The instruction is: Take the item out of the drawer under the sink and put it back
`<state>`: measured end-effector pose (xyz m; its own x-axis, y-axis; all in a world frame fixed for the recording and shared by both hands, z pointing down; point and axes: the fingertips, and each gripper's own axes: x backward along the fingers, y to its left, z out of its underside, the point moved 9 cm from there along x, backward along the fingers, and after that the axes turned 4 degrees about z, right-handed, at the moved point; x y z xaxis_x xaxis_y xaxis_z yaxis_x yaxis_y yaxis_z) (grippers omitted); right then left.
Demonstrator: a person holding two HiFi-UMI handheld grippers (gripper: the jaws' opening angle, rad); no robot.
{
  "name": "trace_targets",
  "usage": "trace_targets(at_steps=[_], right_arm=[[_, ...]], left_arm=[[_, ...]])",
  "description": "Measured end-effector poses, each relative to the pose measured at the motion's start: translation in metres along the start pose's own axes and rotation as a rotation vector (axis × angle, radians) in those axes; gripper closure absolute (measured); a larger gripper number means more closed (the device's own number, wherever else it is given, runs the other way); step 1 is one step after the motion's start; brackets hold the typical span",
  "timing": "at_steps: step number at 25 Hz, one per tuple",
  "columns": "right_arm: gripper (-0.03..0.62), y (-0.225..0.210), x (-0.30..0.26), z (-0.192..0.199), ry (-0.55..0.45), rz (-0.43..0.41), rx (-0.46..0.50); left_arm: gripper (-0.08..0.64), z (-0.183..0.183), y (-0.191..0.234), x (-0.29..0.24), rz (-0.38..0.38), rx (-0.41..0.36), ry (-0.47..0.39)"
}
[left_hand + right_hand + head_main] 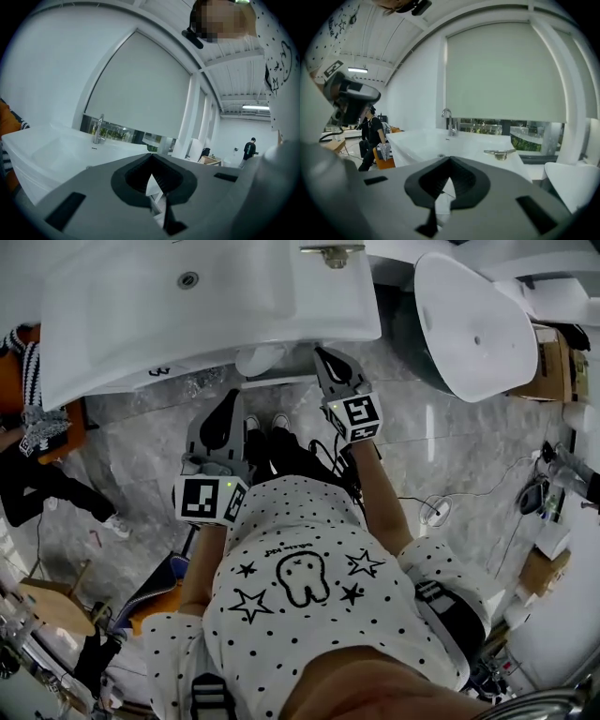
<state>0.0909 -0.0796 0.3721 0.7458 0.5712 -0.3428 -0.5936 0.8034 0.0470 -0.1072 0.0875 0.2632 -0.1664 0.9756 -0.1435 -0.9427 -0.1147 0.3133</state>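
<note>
From the head view, the sink (281,306) overhangs whatever sits below it, so the drawer cannot be made out, and the item shows in no view. The faucet (331,253) is cut off at the top edge.

The left gripper (232,397) and right gripper (322,354) are held in front of the person's dotted shirt (309,521), which hides most of both arms. The shoes (267,422) just peek out on the marble floor (450,446).

Both gripper views look over the sink rim. In the left gripper (151,156) view the jaws are closed together on nothing. The right gripper (450,159) jaws are likewise closed and empty.
</note>
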Motion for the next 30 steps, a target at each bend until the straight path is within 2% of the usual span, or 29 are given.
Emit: trace_targets(at_steps=[4,11,19,26,30], right_arm=[[0.58,0.02,0.036,-0.047,-0.082,0.036,0.012],[0.58,0.015,0.062,-0.091,-0.187,0.058,-0.001],[0.58,0.041,0.084,-0.106,-0.2,0.044,0.001],[0.58,0.045,0.098,-0.107,-0.193,0.075,0.022],[0.58,0.05,0.101,-0.107,-0.187,0.068,0.001]], left_arm=[[0.555,-0.018,-0.006,0.017,0.04,-0.015,-0.034],[0.555,-0.023,-0.015,-0.009,0.111,-0.033,-0.047],[0.555,-0.023,-0.012,-0.001,0.132,-0.043,-0.045],[0.555,-0.021,-0.01,0.001,0.125,-0.045,-0.04],[0.555,-0.022,-0.011,0.003,0.119,-0.048,-0.035]])
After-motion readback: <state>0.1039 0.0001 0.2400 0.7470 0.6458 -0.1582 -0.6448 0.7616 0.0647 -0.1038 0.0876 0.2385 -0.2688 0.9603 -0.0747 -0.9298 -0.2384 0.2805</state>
